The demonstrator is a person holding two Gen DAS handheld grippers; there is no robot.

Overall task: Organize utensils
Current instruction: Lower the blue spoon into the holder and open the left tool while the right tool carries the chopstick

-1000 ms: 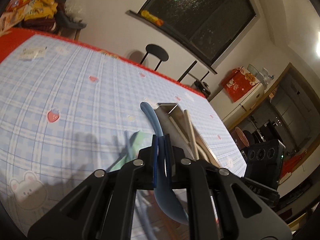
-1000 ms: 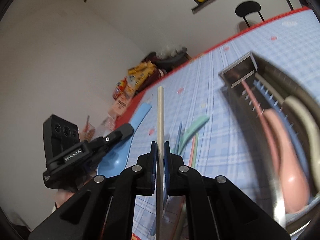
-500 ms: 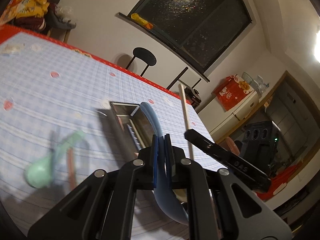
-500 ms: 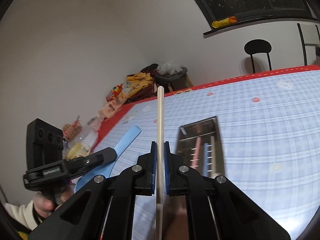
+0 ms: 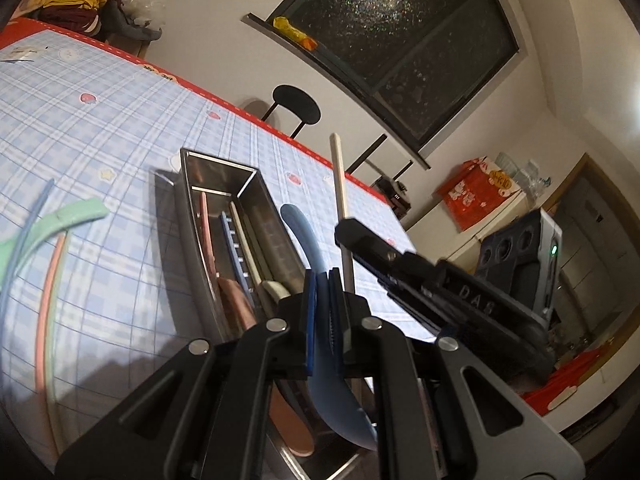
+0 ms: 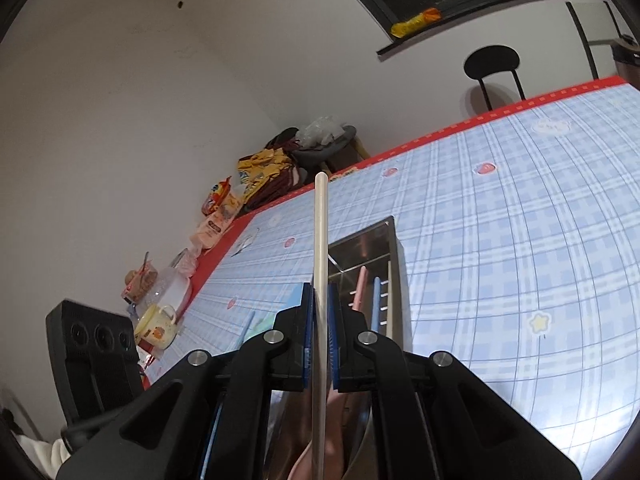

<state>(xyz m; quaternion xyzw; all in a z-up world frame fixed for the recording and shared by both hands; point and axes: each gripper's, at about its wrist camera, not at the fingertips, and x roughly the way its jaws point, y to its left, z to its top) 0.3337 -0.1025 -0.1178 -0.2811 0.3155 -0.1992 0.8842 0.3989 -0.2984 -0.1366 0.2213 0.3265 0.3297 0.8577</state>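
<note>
Over the blue-checked tabletop (image 5: 120, 128), now hovering above the steel tray (image 5: 256, 196) near its red far edge after sweeping across, left gripper (image 5: 322, 300) jaws clamping the blue spoon (image 5: 304, 236), right gripper (image 6: 320, 308) jaws clamping the pale chopstick (image 6: 321, 216), nearing drop-in.

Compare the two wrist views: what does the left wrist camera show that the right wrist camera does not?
Only the left wrist view: the left gripper shut on a blue spoon, the right gripper from the side, and a pink chopstick beside a green spoon on the tablecloth.

Only the right wrist view: the right gripper's own close view, shut on a beige chopstick, and a yellow mug at the table edge.

Both: the metal tray holding a pink spoon, the black chair, and the beige chopstick.
</note>
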